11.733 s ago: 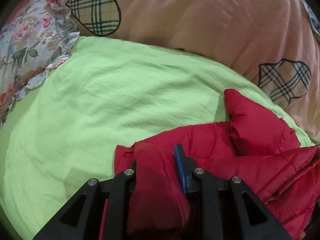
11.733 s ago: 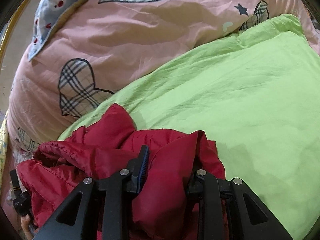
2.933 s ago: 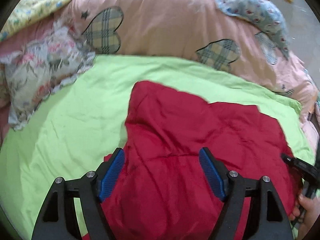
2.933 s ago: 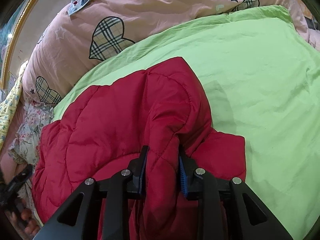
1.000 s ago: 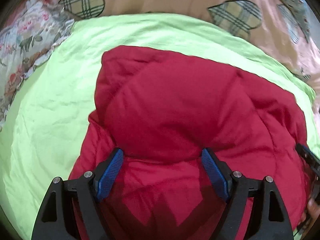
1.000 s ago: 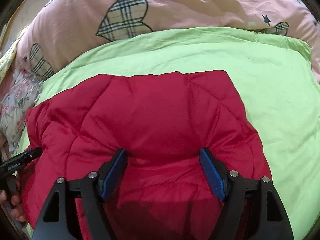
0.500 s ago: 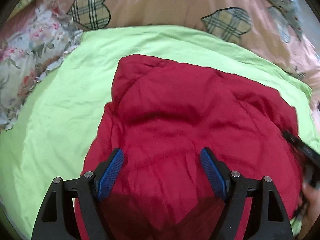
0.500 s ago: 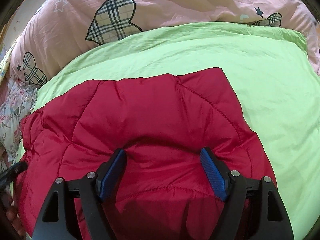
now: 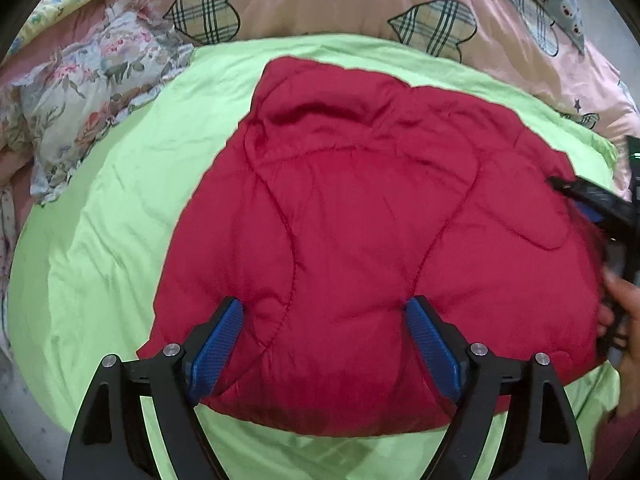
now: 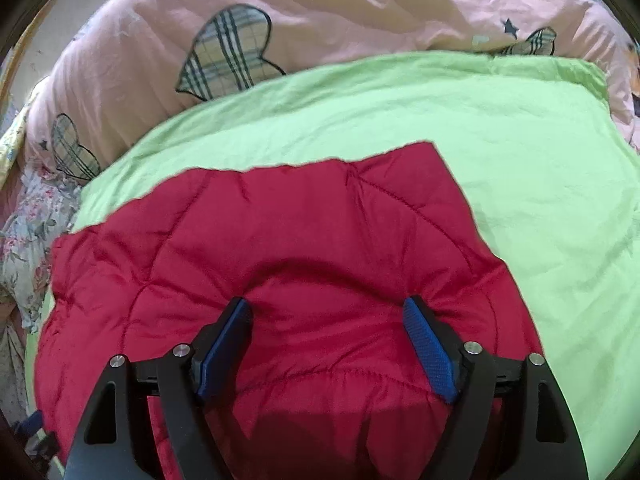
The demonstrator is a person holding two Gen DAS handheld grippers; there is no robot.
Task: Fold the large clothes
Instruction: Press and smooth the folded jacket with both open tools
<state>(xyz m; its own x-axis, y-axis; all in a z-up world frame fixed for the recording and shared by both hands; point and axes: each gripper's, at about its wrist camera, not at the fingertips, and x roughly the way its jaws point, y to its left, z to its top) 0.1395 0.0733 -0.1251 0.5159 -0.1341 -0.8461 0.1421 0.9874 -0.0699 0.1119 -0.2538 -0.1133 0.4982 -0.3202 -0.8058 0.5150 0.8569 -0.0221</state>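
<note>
- The red quilted jacket [image 9: 368, 240] lies folded in a thick bundle on the light green sheet [image 9: 120, 208] of the bed, about in the middle of it.
- The left hand-held gripper [image 9: 324, 336] stands wide open over the near part of the jacket. Its jaws have just been opening further; the padding lies between the blue pads [image 9: 216, 344], but they do not clamp it.
- The right hand-held gripper [image 10: 328, 340] is also wide, with the tips set into the puffy cloth, which bulges up between the pads [image 10: 430, 348]. It is not pinched.
- In the left wrist view, the right hand-held gripper and the person's hand [image 9: 624, 320] show at the right edge of the jacket.
- The far edge of the jacket is rather straight, with one sharp corner [image 10: 432, 146] on the right side.
- Bare green sheet is free to the right of the jacket in the right wrist view, and to the left of it in the left wrist view. A narrow green strip is also seen in front of the near edge.
- Behind the sheet rises a pink duvet [image 10: 360, 20] with checked hearts, touching the far edge of the sheet.
- A flowered pillow [image 9: 88, 92] lies at the left corner, apart from the jacket.
</note>
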